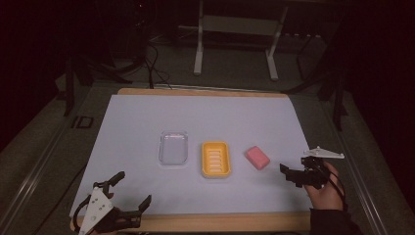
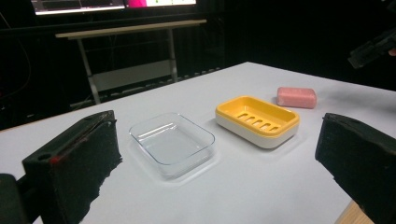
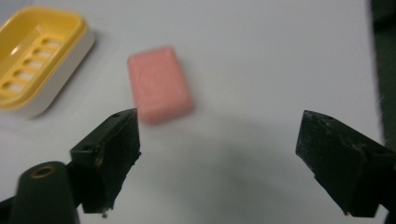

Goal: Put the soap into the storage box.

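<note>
A pink soap bar (image 1: 257,157) lies on the white table cover, right of a yellow slotted soap dish (image 1: 216,159) and a clear plastic tray (image 1: 173,148). My right gripper (image 1: 293,172) is open just right of the bar, held in a hand. In the right gripper view its jaws (image 3: 224,140) stand wide apart, with the soap bar (image 3: 159,84) ahead and left of centre and the yellow dish (image 3: 37,56) at the far left. My left gripper (image 1: 132,190) is open at the front left corner. Between its jaws (image 2: 219,156) I see the clear tray (image 2: 172,140), the dish (image 2: 257,120) and the bar (image 2: 297,97).
The white cover (image 1: 147,117) lies on a wooden board whose front edge (image 1: 220,223) shows. A metal desk frame (image 1: 235,29) and floor cables (image 1: 151,63) stand beyond the far edge. The other gripper (image 2: 373,49) shows at the top right of the left gripper view.
</note>
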A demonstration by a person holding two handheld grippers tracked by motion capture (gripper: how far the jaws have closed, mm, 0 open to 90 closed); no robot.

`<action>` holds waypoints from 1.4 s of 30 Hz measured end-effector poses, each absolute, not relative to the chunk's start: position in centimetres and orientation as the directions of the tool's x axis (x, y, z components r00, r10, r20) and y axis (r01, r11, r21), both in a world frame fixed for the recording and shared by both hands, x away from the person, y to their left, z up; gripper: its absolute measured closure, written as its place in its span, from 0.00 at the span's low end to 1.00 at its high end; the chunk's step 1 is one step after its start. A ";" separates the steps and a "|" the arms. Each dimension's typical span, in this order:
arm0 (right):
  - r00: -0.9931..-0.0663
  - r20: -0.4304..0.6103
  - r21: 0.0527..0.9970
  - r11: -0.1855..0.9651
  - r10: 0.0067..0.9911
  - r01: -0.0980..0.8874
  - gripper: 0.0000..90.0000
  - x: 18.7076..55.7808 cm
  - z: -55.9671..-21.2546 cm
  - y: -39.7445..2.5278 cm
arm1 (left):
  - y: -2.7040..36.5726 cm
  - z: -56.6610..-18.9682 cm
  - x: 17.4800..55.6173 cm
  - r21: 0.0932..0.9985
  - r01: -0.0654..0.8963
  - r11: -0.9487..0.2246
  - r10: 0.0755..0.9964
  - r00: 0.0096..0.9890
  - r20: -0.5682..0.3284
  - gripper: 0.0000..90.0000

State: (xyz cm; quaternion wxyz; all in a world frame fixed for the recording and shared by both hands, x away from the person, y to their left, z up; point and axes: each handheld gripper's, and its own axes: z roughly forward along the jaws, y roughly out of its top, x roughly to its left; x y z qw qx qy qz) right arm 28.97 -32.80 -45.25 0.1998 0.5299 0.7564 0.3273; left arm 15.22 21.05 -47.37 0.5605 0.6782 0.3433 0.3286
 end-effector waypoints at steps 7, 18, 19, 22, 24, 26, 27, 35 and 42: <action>-0.397 0.077 0.570 0.286 0.915 0.770 0.14 29.3 -45.7 -33.1 | 21.1 -47.4 15.3 0.986 0.099 -0.134 0.838 0.542 0.059 0.00; -0.499 0.126 0.328 0.439 0.857 0.837 0.14 29.5 -46.6 -33.2 | 21.0 -47.4 15.3 0.986 0.098 -0.138 0.837 0.544 0.063 0.00; -0.502 0.131 0.302 0.447 0.855 0.842 0.15 29.5 -46.6 -33.1 | 21.0 -47.4 15.3 0.986 0.098 -0.138 0.836 0.545 0.063 0.00; -0.517 0.134 0.252 0.475 0.846 0.843 0.15 29.7 -46.7 -32.9 | 21.0 -47.4 15.3 0.985 0.098 -0.140 0.836 0.545 0.065 0.00; -0.521 0.136 0.238 0.483 0.843 0.843 0.15 29.8 -46.8 -32.9 | 21.0 -47.4 15.3 0.985 0.098 -0.140 0.836 0.546 0.064 0.00; -0.539 0.138 0.189 0.512 0.831 0.838 0.16 29.9 -46.8 -32.4 | 21.0 -47.4 15.3 0.985 0.099 -0.143 0.835 0.546 0.066 0.00; -0.543 0.139 0.180 0.518 0.828 0.836 0.15 30.0 -46.8 -32.3 | 21.0 -47.4 15.3 0.985 0.098 -0.141 0.835 0.547 0.065 0.00; -0.574 0.132 0.076 0.569 0.808 0.819 0.17 30.7 -47.0 -31.7 | 21.0 -47.4 15.3 0.985 0.101 -0.143 0.834 0.548 0.064 0.00; -0.617 0.131 -0.013 0.624 0.776 0.782 0.16 31.4 -46.9 -31.3 | 21.0 -47.4 15.3 0.985 0.101 -0.141 0.833 0.550 0.063 0.00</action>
